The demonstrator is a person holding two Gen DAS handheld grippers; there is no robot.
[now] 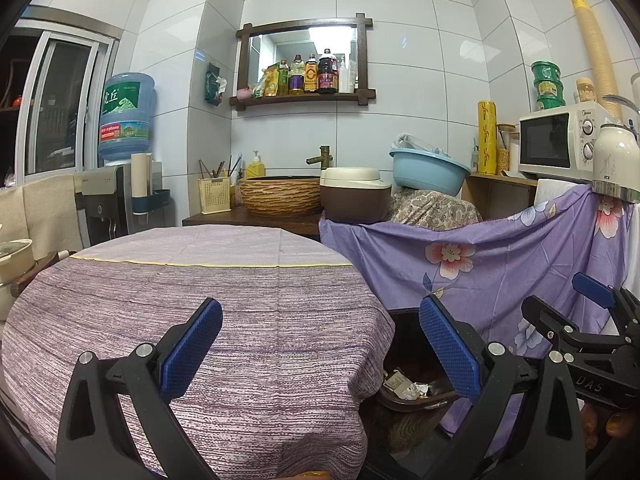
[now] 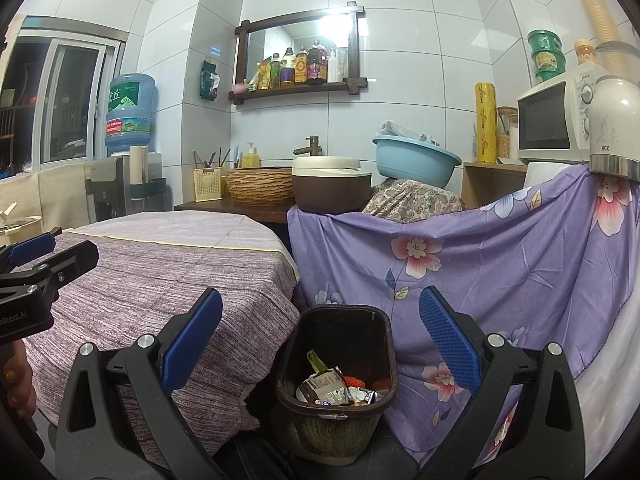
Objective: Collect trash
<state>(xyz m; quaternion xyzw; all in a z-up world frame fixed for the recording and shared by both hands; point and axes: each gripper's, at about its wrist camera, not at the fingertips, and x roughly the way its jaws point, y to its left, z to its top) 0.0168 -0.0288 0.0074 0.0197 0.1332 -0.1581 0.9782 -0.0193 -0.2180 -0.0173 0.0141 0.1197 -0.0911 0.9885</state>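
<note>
A dark brown trash bin (image 2: pixel 344 322) stands on the floor between the round table and the cloth-covered counter. It holds crumpled wrappers and packets (image 2: pixel 334 388). It also shows in the left wrist view (image 1: pixel 404 404), partly hidden by the table edge. My right gripper (image 2: pixel 320 336) is open and empty, above and in front of the bin. My left gripper (image 1: pixel 320 344) is open and empty, over the table's right edge. The right gripper shows at the right edge of the left wrist view (image 1: pixel 592 300).
A round table with a purple striped cloth (image 1: pixel 192 300) fills the left. A floral purple cloth (image 2: pixel 500 264) hangs over the counter on the right. Behind stand a rice cooker (image 2: pixel 330 186), a blue basin (image 2: pixel 416 166), a microwave (image 2: pixel 556 120) and a water dispenser (image 1: pixel 108 196).
</note>
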